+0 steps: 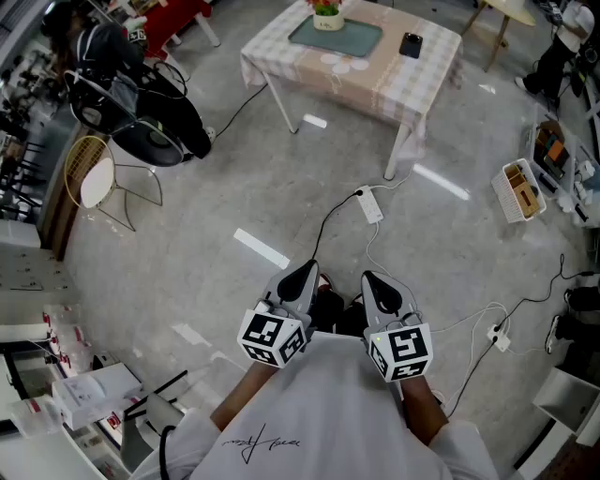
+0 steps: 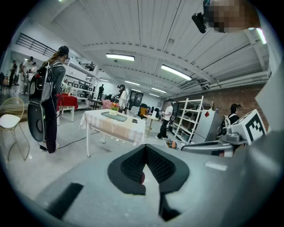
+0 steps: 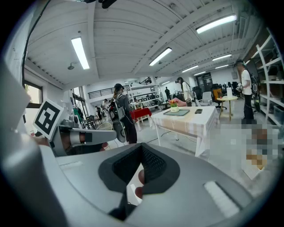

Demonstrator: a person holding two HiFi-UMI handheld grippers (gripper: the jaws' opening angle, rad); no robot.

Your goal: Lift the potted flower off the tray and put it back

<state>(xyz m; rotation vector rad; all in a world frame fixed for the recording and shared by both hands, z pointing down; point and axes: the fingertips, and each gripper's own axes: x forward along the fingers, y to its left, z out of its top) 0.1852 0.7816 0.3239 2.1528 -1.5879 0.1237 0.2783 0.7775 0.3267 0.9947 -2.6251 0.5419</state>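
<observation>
While on one tray (image 1: 354,39), one flower (image 1: 327,13)

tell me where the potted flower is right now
The potted flower stands at top centre of the head view, on the green tray on the checked-cloth table, with a small black object to its right.
</observation>
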